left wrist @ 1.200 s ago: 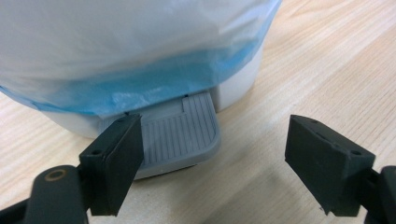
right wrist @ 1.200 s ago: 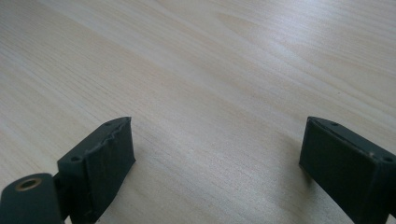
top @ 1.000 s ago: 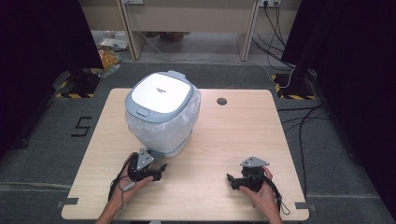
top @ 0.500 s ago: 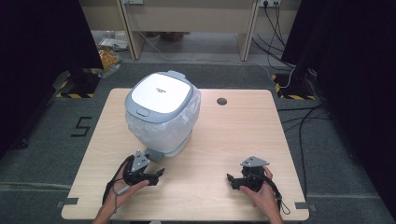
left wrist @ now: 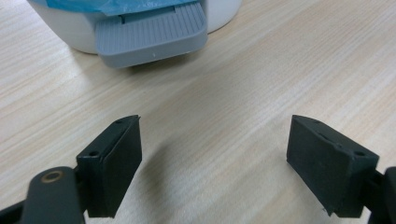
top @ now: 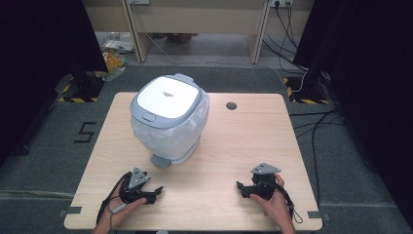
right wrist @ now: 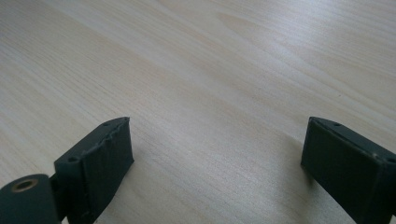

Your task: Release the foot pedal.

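Now your left gripper [top: 155,191] sits before the bin's pedal [left wrist: 152,34], fingers just opening and empty, right gripper [top: 241,187] open too; next likely press that pedal.

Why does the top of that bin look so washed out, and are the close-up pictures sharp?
High view: overhead light glares off the bin lid, bleaching it; surroundings fall dark. Left gripper view: the grey pedal is sharp, with soft jaw shadows on the table. Right gripper view: the wood grain looks slightly soft.
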Demonstrator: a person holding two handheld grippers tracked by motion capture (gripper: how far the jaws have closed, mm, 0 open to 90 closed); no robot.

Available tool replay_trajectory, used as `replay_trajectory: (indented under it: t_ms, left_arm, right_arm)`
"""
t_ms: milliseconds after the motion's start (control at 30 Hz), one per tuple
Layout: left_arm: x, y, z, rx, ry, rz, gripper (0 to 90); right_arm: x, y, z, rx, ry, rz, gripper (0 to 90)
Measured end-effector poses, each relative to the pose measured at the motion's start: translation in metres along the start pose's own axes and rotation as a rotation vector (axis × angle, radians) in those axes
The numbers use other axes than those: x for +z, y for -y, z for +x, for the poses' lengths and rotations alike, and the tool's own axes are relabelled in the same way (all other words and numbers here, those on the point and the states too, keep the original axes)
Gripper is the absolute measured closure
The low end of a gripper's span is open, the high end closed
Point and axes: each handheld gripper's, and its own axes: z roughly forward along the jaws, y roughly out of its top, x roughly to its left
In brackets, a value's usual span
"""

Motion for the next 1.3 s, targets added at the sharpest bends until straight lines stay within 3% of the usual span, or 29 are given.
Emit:
replay_trajectory:
  t_ms: [200, 300, 567, 1300]
  left_arm:
    - [-0.009, 0.010, 0.001, -0.015, 0.018, 0.020, 16.0]
    - [-0.011, 0.014, 0.002, -0.048, 0.047, 0.023, 14.6]
    - [-0.020, 0.022, -0.002, -0.059, 0.032, 0.021, 14.4]
    - [-0.019, 0.021, -0.001, -0.056, 0.042, 0.028, 12.6]
  right_arm:
    - [0.000, 0.000, 0.000, 0.003, -0.002, 0.001, 8.7]
    - [0.000, 0.000, 0.000, 0.004, -0.002, 0.002, 8.6]
    - [0.001, 0.000, 0.000, 0.000, -0.002, 0.002, 8.6]
    - [0.001, 0.000, 0.000, 0.000, -0.001, 0.002, 8.5]
